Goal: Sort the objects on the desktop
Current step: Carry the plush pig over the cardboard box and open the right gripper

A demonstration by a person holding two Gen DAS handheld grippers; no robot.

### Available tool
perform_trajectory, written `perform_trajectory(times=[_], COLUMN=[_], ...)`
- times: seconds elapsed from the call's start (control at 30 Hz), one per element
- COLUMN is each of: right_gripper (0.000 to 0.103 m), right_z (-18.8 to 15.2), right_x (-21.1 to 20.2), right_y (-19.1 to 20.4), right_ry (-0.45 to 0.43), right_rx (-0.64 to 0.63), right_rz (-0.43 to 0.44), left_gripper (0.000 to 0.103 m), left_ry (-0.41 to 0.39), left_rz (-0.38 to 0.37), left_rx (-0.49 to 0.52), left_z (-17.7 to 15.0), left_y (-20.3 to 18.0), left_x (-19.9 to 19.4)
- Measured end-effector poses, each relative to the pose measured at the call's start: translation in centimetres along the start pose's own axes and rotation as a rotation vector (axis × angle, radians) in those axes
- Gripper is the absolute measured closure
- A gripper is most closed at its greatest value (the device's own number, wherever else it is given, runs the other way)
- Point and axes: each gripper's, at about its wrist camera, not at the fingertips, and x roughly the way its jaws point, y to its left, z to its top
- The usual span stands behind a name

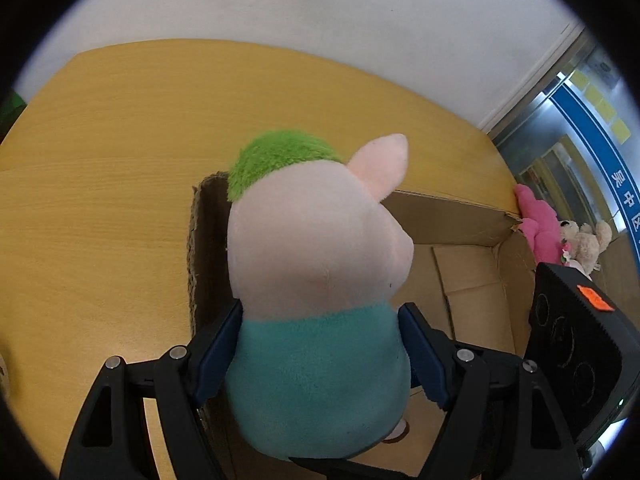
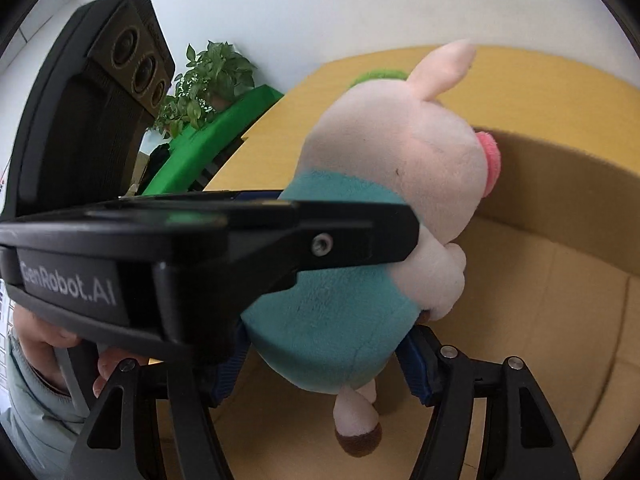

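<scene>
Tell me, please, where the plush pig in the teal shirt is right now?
The plush pig is clamped at its teal body by the left gripper, held over the open cardboard box on the wooden table; the right gripper brackets it too.
</scene>
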Motion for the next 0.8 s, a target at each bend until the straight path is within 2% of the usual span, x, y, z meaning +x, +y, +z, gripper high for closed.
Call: perform_trajectory(times=[0.07,0.2,0.27,0.37,0.43,0.57,0.63,0.8], right_gripper=[0.038,0.037,0.034,0.023,0.022,0.02,0.016,0.016], right_z=[-2.0,-3.2,-0.6,-1.2,-1.0,-1.8,-2.4,-4.5], right_x=[0.1,0.0,1.3,1.5,1.7,-0.7,-2.6,-9.7], right_y=[1.9,2.3,3.3,3.7,4.3,5.2,5.4,6.8], right_ry=[0.021,0.041,0.051,0.068,0.085,0.067,0.032,-0.097], right_rx=[-0.019,-0.01,0.004,0.014,-0.011,-0.033,-0.035,-0.043], right_rz=[0.003,0.031,0.035,0.02,-0.019,-0.041,-0.033,-0.043], left_gripper=[0.026,0.025,0.025,0.024,0.024,0.023,0.023,0.023], left_ry=[0.021,0.036,0.042,0.059,0.062,-0.019,-0.062,-0.194], left_rz=[0.026,0.041,0.05,0.053,0.048,0.095,0.108,0.136], left_rx=[0.003,0.003,0.005,-0.007,-0.026,-0.019,-0.014,0.002], left_z=[-0.4,-0.9,-0.9,-0.7,-0.7,-1.2,-1.4,-3.5], left_y=[-0.1,1.1,1.1,1.1,1.3,0.5,0.1,-0.8], left_x=[-0.3,-0.4,-0.5,-0.5,-0.8,-3.2,-4.6,-9.4])
